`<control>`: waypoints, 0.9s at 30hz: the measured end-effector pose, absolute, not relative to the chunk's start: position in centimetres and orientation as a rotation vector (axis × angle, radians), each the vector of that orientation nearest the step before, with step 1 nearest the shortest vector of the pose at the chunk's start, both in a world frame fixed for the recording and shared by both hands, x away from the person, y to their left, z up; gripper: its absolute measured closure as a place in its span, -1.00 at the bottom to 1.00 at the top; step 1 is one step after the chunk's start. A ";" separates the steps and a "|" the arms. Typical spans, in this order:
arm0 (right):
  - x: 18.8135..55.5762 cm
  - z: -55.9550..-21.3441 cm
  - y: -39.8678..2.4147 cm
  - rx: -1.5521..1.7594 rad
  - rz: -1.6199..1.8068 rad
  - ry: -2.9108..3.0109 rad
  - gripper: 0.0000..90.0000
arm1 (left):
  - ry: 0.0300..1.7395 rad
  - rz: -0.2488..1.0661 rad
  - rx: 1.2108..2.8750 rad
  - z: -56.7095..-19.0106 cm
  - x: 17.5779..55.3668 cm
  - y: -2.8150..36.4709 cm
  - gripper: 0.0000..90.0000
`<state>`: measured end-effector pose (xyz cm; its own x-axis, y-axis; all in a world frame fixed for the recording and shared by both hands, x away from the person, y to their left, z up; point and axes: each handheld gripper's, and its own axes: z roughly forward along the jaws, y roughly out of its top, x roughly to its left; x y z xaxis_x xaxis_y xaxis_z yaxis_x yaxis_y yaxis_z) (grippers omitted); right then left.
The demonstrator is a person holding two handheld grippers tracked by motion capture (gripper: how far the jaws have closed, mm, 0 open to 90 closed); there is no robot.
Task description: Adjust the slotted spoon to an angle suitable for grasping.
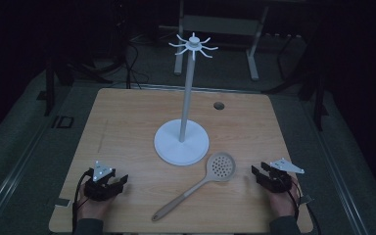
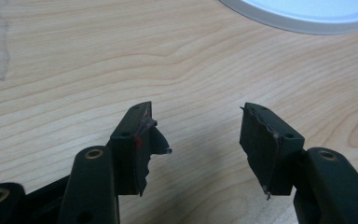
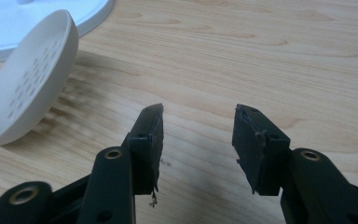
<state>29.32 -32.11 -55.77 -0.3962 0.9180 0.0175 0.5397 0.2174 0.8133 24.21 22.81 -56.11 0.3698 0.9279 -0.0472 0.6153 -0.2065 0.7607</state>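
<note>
Looking down from the high view, I see the slotted spoon (image 1: pixel 196 188) lying flat on the table (image 1: pixel 127 127), its long axis running from the handle end at about 7 o'clock up to the perforated bowl at about 1 o'clock. The bowl sits just beside the round base of the white hook stand (image 1: pixel 181 142); I cannot tell whether they touch. My right gripper (image 1: pixel 260 174) rests near the front right edge, and the bowl lies at roughly 9 o'clock from it, close by. My left gripper (image 1: pixel 121 182) sits near the front left edge, with the handle end at about 4 o'clock from it and somewhat farther off. So I judge my right hand is the nearer one to the bowl, while the handle runs down between my two hands.

From the left gripper view, my jaws stand apart over bare wood with nothing between them, and the stand's base edge shows at 1 o'clock.

From the right gripper view, my right jaws also stand apart and empty. The spoon's bowl (image 3: pixel 28 79) rises at 10 o'clock from them, tilted on its rim with the stand's base just behind it. Reaching it would, I think, call for a swing toward 10 o'clock.
</note>
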 end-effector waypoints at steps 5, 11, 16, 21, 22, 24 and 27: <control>29.2 -55.0 -32.0 1.309 1.044 2.053 0.29 | 1.331 0.563 1.924 -56.1 24.2 22.8 -0.01; 29.2 -53.7 -31.0 1.208 1.058 2.082 0.45 | 1.334 0.561 1.929 -56.2 24.2 22.8 -0.02; 29.6 -52.7 -29.7 1.108 1.078 2.114 0.77 | 1.333 0.561 1.932 -56.2 24.2 22.7 -0.02; 30.2 -51.6 -28.3 1.003 1.076 2.090 0.99 | 1.331 0.552 1.941 -56.3 24.3 22.7 -0.03; 30.2 -51.6 -28.3 1.003 1.076 2.090 0.99 | 1.331 0.552 1.941 -56.3 24.3 22.7 -0.03; 30.8 -50.9 -27.5 0.963 1.094 2.086 1.00 | 1.325 0.551 1.949 -56.3 24.3 22.6 -0.03; 31.4 -50.6 -26.6 0.939 1.123 2.123 1.00 | 1.328 0.549 1.952 -56.3 24.3 22.5 -0.03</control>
